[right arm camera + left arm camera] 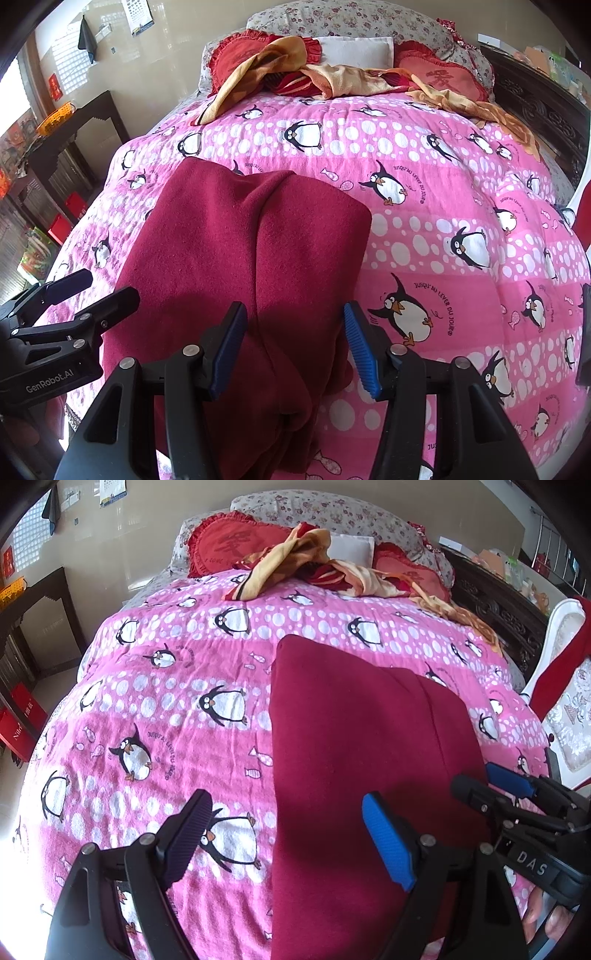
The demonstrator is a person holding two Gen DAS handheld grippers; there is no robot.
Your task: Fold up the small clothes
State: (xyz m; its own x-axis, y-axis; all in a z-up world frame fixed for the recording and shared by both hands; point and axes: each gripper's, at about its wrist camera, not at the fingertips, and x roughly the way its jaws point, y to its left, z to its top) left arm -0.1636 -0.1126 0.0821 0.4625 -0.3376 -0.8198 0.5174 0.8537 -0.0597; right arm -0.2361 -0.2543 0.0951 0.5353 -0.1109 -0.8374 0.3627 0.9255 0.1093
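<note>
A dark red fleece garment lies flat, folded lengthwise, on the pink penguin bedspread. It also shows in the right wrist view, with a seam down its middle. My left gripper is open and empty, held over the garment's left edge near its close end. My right gripper is open and empty, held above the garment's near right part. Each gripper shows in the other's view, the right one at the garment's right edge and the left one at its left edge.
Red heart cushions, a crumpled yellow and red cloth and floral pillows lie at the head of the bed. A white chair with a red cloth stands to the right. Dark furniture stands to the left.
</note>
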